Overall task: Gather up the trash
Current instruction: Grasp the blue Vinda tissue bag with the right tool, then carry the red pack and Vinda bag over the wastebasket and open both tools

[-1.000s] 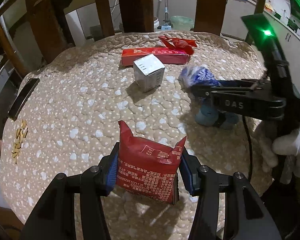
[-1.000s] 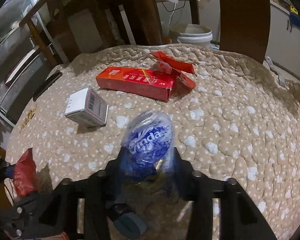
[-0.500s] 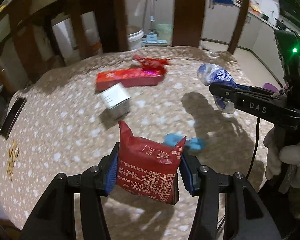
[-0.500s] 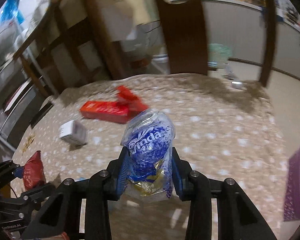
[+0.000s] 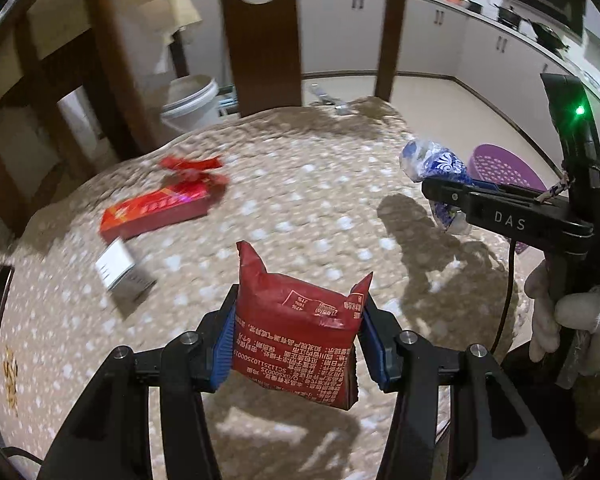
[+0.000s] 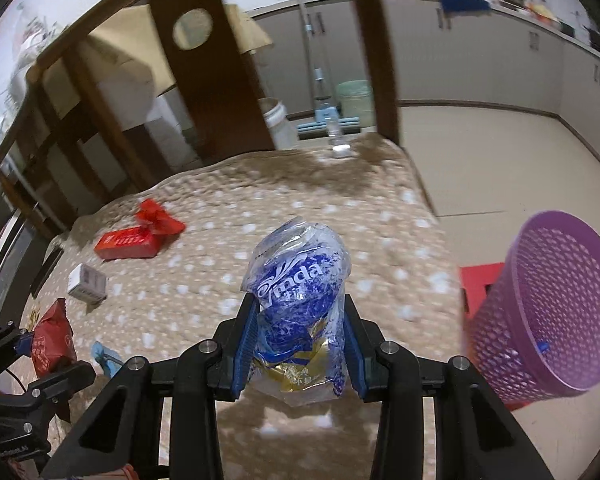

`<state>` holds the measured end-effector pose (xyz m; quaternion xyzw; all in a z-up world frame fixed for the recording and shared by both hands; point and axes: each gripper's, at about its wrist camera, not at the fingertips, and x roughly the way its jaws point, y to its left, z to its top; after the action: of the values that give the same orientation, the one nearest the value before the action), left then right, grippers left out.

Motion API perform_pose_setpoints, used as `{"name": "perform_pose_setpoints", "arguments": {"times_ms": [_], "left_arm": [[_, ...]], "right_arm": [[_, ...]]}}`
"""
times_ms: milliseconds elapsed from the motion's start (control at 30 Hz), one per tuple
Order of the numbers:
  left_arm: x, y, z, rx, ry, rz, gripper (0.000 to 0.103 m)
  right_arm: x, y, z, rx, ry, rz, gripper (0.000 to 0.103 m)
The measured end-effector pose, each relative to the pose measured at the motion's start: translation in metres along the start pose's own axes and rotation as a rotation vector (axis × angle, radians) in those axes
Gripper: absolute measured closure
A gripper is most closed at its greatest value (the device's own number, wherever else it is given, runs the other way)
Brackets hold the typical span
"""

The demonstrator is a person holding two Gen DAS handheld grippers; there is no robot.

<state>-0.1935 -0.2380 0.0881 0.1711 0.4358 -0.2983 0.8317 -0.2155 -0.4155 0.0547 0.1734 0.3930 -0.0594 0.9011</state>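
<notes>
Both grippers have swung right since a second ago, so the purple mesh basket (image 6: 548,308) has come into view off the right edge of the quilted counter (image 6: 300,208), and the stuff lying there has slid to the left of the frame.

Left gripper (image 5: 298,344) has its fingers (image 5: 222,346) clenched on the red snack packet (image 5: 296,332), held upright above the counter. Right gripper (image 6: 298,346) is grasping the crumpled blue-and-clear Vinda tissue wrapper (image 6: 300,300) the same way, blue pads pressed on both sides. From the left wrist view, the wrapper sits just in front of the basket, roughly over the counter's right edge.

On the counter there's the long red carton (image 5: 160,210) with a red torn wrapper (image 5: 192,166) touching its far end, and a small white box (image 5: 116,270) just beside the carton's near end. A blue scrap (image 6: 104,356) lies near the left gripper in the right wrist view. A white-gloved hand (image 5: 572,328) is holding the right gripper's handle.
</notes>
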Motion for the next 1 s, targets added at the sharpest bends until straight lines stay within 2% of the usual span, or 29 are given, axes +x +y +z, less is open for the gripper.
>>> {"name": "perform_pose_setpoints", "arguments": {"times_ms": [600,1000], "left_arm": [[0.019,-0.084,0.058,0.146,-0.028,-0.107,0.051],[0.035,-0.157,0.106,0.224,-0.036,-0.205,0.051]], "right_arm": [[-0.047,-0.107,-0.001,0.244,-0.082,-0.093,0.061],[-0.081,-0.199,-0.006,0.458,-0.166,-0.165,0.060]]}}
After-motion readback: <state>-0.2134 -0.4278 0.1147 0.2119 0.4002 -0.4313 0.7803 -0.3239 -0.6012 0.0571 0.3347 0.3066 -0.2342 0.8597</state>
